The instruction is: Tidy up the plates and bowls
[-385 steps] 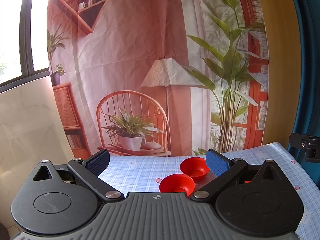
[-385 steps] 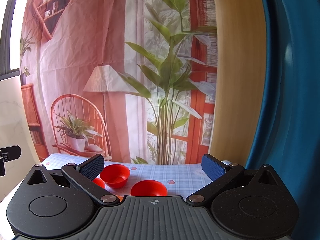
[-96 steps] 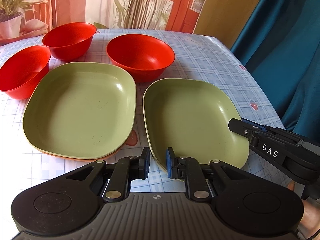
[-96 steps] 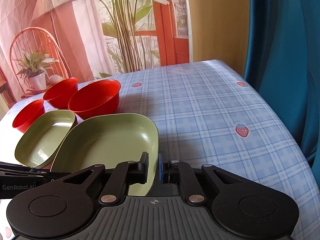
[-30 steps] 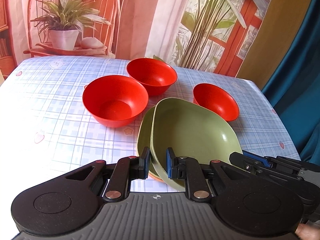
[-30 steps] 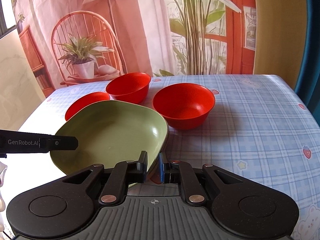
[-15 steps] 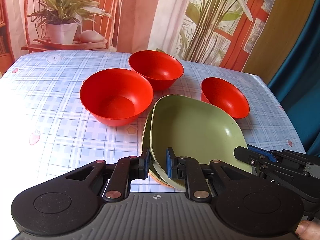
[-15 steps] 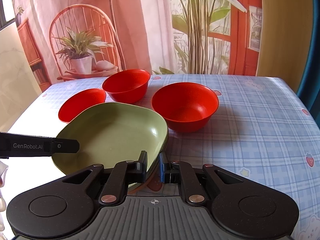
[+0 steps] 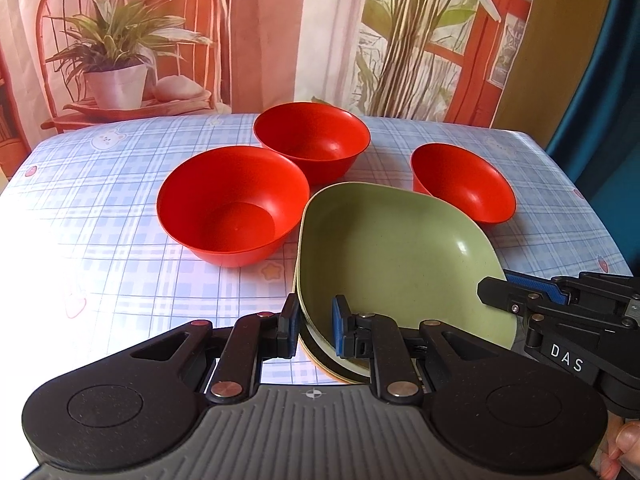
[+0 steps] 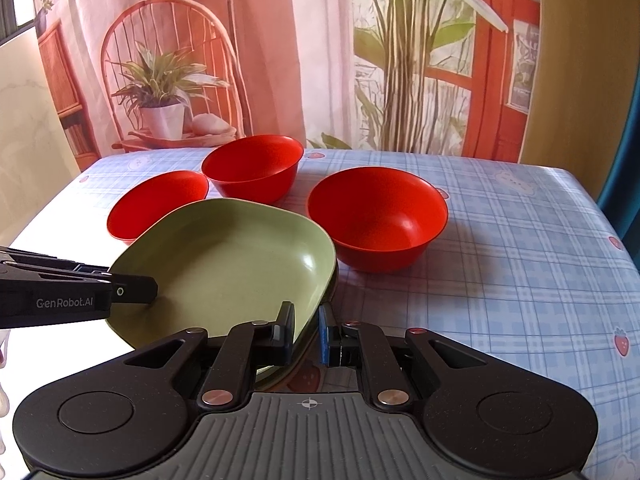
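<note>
A green plate (image 9: 400, 252) lies on top of a stack of plates, whose lower rims (image 9: 320, 354) show beneath it. My left gripper (image 9: 316, 326) is shut on the top plate's near rim. My right gripper (image 10: 306, 334) is shut on the same green plate (image 10: 232, 268) at its other edge. It shows from the side in the left wrist view (image 9: 520, 296). Three red bowls stand behind the stack: a large one (image 9: 232, 208), a far one (image 9: 312, 140) and a smaller one (image 9: 464, 182).
The table (image 9: 100, 240) has a blue checked cloth with strawberry and bear prints. A printed backdrop (image 9: 280, 32) hangs behind it and a blue curtain (image 9: 616, 80) hangs at the right. The table's right edge (image 10: 616, 240) is near the curtain.
Both grippers have lowered the green plate onto the plate stack. The plate now sits nearly flush on the lower plates, and the view has come a little closer to the table.
</note>
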The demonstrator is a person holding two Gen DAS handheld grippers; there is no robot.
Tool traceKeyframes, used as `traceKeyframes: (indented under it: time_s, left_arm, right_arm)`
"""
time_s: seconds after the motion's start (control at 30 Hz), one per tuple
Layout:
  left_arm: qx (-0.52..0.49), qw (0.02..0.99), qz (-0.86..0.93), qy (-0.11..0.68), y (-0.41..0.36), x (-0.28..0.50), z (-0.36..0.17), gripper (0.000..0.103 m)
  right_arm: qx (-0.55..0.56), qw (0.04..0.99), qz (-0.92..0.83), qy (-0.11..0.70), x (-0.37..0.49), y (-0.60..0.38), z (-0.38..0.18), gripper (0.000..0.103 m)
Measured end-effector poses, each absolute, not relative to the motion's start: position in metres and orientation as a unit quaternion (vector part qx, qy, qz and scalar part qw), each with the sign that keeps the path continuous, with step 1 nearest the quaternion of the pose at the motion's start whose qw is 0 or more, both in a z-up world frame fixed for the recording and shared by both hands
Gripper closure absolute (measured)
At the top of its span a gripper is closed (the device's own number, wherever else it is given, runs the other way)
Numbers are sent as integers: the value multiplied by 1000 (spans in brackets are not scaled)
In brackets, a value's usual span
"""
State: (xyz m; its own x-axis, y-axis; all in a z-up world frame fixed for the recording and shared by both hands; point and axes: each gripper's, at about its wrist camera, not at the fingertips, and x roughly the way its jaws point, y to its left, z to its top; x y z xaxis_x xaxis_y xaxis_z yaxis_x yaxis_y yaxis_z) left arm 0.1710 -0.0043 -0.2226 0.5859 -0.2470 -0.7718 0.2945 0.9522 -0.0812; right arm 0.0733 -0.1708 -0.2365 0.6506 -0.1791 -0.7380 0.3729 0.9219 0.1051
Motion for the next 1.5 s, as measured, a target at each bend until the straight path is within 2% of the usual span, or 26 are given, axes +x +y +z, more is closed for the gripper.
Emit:
traceKeyframes:
  time_s: [0.67,1.2,1.5]
  left_arm:
    - [-1,887,-160,433,12,174,-218,85]
    - [4,886,-147,440,7,173,-228,85]
    - [10,890,-152,430,5,170,-218,85]
  right_arm:
    - [127,898,-154,392,72,-170,-238,91]
    - [86,904,-171,383,71,-158,-246,91]
    - [101,907,-170,371,66,-160,-235,91]
